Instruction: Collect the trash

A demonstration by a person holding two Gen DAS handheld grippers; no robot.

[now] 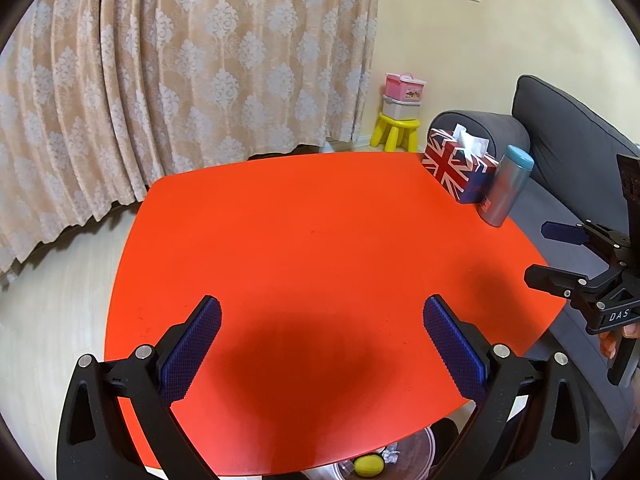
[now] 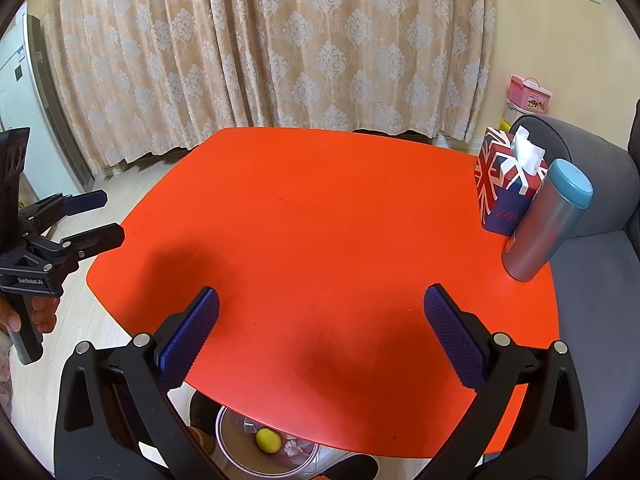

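Observation:
My left gripper (image 1: pixel 322 310) is open and empty above the near part of the red table (image 1: pixel 312 216). My right gripper (image 2: pixel 322 300) is open and empty above the same table (image 2: pixel 320 208). Each gripper shows in the other's view: the right one (image 1: pixel 538 252) off the table's right edge, the left one (image 2: pixel 114 216) off its left edge. Below the table's near edge stands a clear round bin (image 2: pixel 228 440) holding a yellow ball-like item (image 2: pixel 267 440) and crumpled paper (image 2: pixel 292 447); it also shows in the left wrist view (image 1: pixel 424 452). No trash lies on the tabletop.
A Union Jack tissue box (image 2: pixel 504 184) and a silver tumbler with a blue lid (image 2: pixel 544 224) stand at the table's right edge. A grey sofa (image 1: pixel 568 152) lies to the right. A yellow stool (image 1: pixel 396 130) with small boxes stands by the curtain (image 1: pixel 180 80).

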